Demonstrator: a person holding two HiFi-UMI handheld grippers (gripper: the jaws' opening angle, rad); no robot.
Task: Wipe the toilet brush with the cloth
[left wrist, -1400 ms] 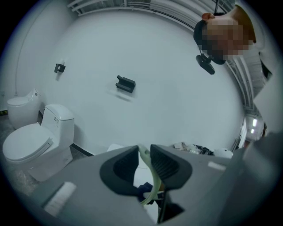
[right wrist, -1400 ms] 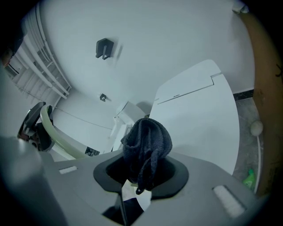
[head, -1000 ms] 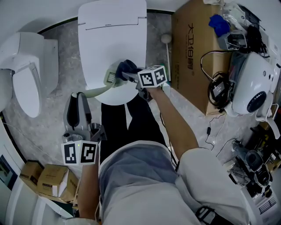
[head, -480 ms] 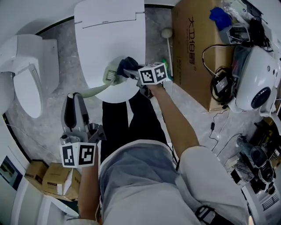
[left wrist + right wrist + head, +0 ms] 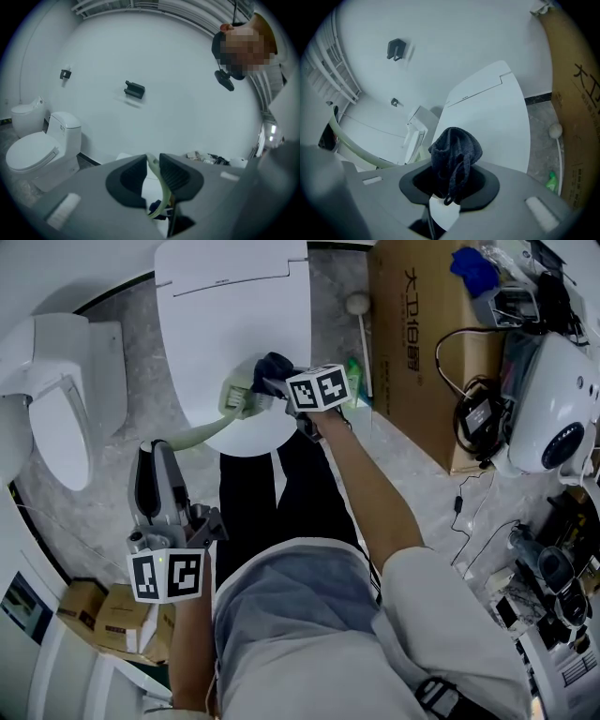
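Observation:
The toilet brush has a pale green curved handle (image 5: 202,434) and a pale head (image 5: 236,399) held over the closed toilet lid (image 5: 225,306). My left gripper (image 5: 156,448) is shut on the handle's end, which shows between its pads (image 5: 152,165). My right gripper (image 5: 269,385) is shut on a dark blue cloth (image 5: 273,367), bunched up in its jaws (image 5: 454,149). The cloth sits right beside the brush head on its right; contact itself is hidden. In the right gripper view the handle (image 5: 349,144) arcs past at the left.
A second toilet (image 5: 52,418) stands at the left. A large cardboard box (image 5: 412,343) is on the right, with a white-knobbed stick (image 5: 357,307) and a green bottle (image 5: 353,371) beside it. Devices and cables (image 5: 539,418) crowd the far right. Small boxes (image 5: 98,620) lie at the lower left.
The right gripper and cloth have shifted slightly up the picture, staying by the brush head. The left gripper keeps its hold on the handle and has hardly moved.

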